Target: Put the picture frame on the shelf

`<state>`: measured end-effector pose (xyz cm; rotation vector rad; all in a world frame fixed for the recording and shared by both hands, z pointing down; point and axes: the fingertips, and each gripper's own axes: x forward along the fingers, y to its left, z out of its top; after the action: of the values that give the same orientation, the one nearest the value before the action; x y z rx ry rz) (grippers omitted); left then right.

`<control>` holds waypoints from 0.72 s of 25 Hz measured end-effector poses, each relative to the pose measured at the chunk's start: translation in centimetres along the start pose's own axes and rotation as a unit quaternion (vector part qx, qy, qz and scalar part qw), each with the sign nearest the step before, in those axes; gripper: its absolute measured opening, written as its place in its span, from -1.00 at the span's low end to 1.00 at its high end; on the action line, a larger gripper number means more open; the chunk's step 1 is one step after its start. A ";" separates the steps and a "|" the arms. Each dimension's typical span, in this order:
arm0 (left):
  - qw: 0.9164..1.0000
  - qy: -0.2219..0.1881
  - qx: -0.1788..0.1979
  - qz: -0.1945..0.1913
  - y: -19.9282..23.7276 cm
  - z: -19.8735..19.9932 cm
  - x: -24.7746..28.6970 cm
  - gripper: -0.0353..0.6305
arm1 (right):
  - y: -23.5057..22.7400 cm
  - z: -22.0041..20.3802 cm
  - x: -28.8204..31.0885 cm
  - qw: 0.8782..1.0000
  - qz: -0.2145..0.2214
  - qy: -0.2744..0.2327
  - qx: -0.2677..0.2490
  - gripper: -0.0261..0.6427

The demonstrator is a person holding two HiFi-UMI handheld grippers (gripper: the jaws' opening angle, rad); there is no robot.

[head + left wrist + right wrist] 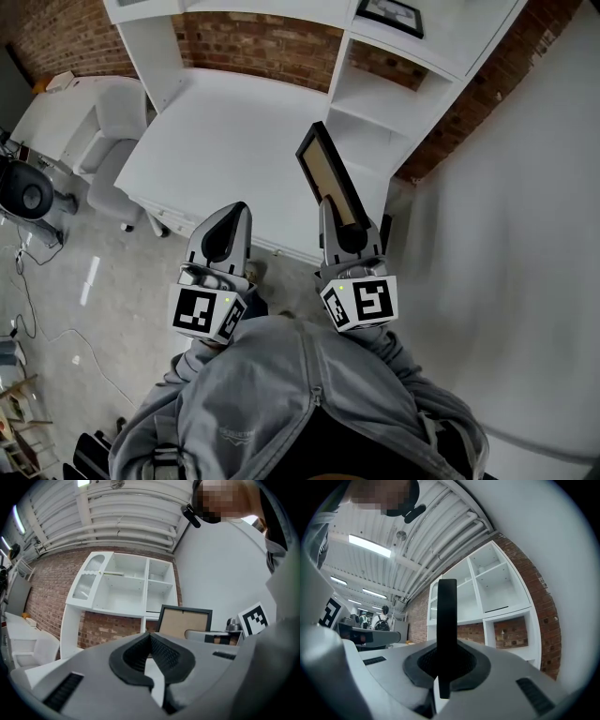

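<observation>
Two grippers are seen. The right gripper (343, 223) is clamped on the lower edge of one frame (328, 173), which is held up at the centre of the head view, over the desk (225, 131) edge and just left of the shelf (375, 127). The left gripper (225, 234) is closed, with nothing between its jaws. A second frame (389, 13) lies at the upper right, on the shelf.

In the head view the shelf (375, 98) ran off the top edge, and a second frame (390, 15) at 1 o'clock got clipped too. My picture frame (330, 173) had its bottom end buried in my right gripper (336, 208). Folks (383, 617) at 9 o'clock in the right gripper view were too tiny to make out.
</observation>
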<state>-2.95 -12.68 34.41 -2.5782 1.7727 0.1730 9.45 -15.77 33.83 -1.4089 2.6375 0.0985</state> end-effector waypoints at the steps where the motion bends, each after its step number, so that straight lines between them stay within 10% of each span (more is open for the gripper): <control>1: 1.000 0.000 0.000 -0.006 0.3 -0.1 0.6 -0.88 | -0.2 -0.2 0.4 1.000 -0.005 0.000 0.000 -0.82; 18: 0.993 0.009 -0.010 -0.119 8.8 0.2 14.4 -0.88 | -4.4 -1.2 12.8 0.993 -0.114 0.000 -0.011 -0.82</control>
<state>-6.11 -29.19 33.31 -2.7843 1.4589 0.1650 5.95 -28.89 32.94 -1.7051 2.4611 0.1026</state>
